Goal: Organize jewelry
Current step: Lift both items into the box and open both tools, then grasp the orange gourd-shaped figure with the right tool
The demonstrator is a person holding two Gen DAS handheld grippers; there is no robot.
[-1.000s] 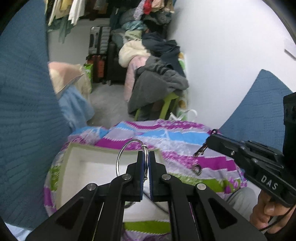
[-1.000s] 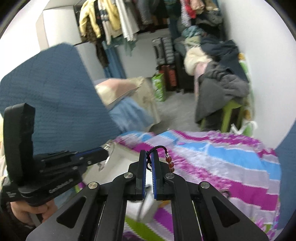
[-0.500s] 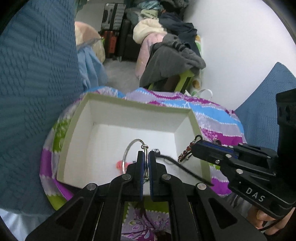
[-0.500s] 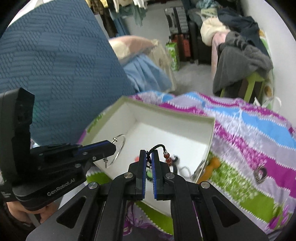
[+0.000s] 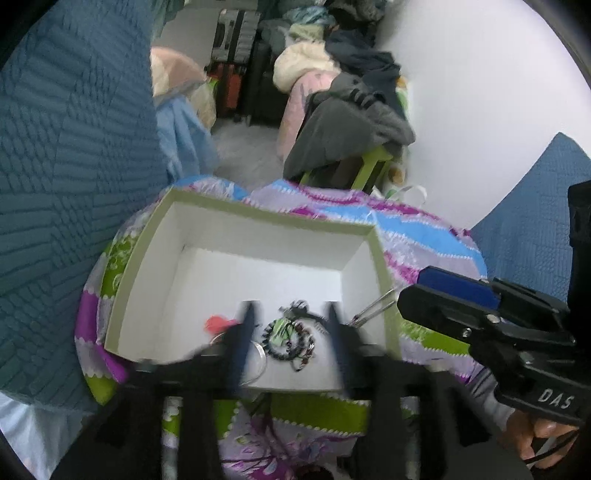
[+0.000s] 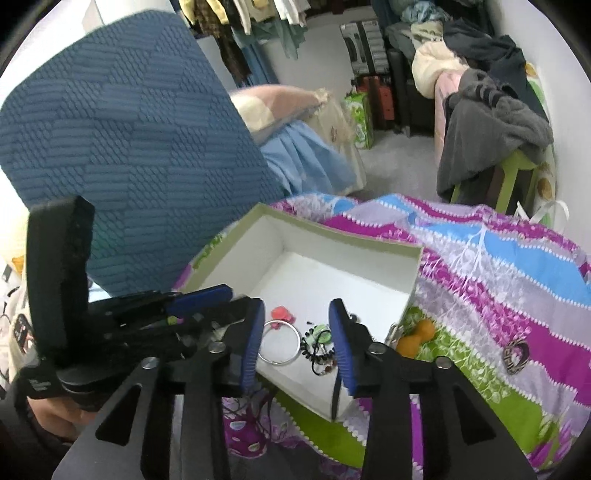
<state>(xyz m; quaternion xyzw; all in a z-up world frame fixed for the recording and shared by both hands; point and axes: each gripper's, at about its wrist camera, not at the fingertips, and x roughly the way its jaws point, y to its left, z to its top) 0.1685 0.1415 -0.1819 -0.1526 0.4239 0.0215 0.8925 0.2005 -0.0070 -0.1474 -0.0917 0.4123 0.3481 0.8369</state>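
A lived-in home bedroom.
Patterned bedspread [image 6: 498, 266], hanging clothes [image 6: 258, 22], suitcases [image 6: 365, 40], clothes heaped on a green stool [image 6: 495, 110].

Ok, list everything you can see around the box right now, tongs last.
Shallow cardboard box: one, white inside, green rim, on the patterned bedspread.
Thin silver bangle: one, on the box floor.
Dark beaded bracelets: a tangle, count unclear, beside the bangle.
Small pink-red piece: one, inside the box.
Orange rounded object: one, outside the box's right wall.
Dark looped ornament: one, on the bedspread, right.
Bedspread: purple, blue, green.
Left tongs: open, above the box.
Right tongs: open, above the box.
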